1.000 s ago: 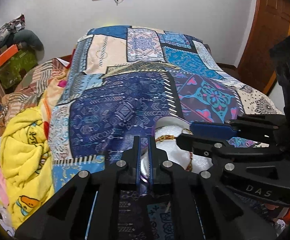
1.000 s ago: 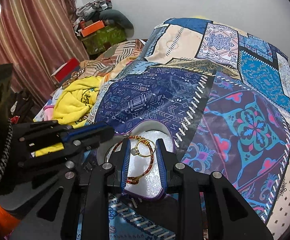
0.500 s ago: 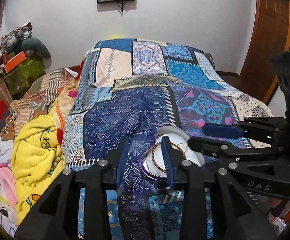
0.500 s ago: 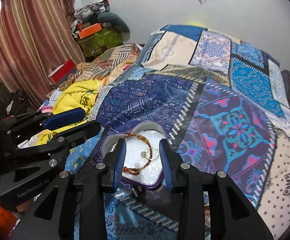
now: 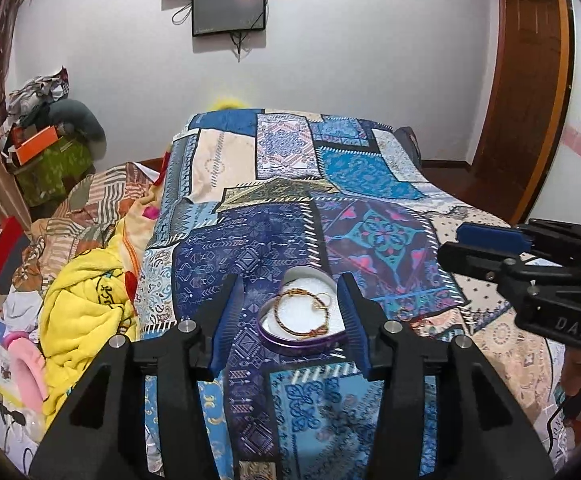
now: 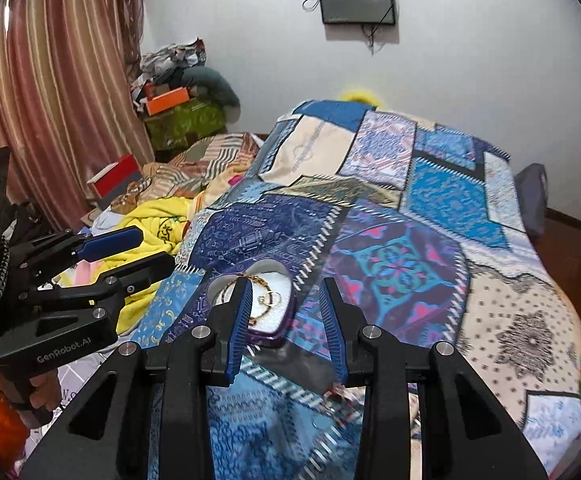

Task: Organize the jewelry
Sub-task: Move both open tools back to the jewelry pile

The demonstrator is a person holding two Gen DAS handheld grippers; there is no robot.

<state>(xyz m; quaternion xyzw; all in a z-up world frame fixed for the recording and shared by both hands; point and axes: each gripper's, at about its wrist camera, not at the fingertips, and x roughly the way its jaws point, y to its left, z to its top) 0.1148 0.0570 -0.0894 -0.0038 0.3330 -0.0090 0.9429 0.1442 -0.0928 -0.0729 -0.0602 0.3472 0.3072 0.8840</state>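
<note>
Both claws I'm running, left gripper (image 5: 290,320) and right gripper (image 6: 284,326), hang released and empty, heart box (image 5: 302,338) with bracelet (image 5: 300,312) just ahead between left tips, likely clearing for loose jewelry (image 6: 336,396) under right.

In the right wrist view the gripper finger (image 6: 239,322) covers the left part of the tray (image 6: 280,322) and bracelet (image 6: 257,312). Some small jewelry (image 6: 336,398) low on the blanket (image 6: 522,320) is too blurry to identify.
</note>
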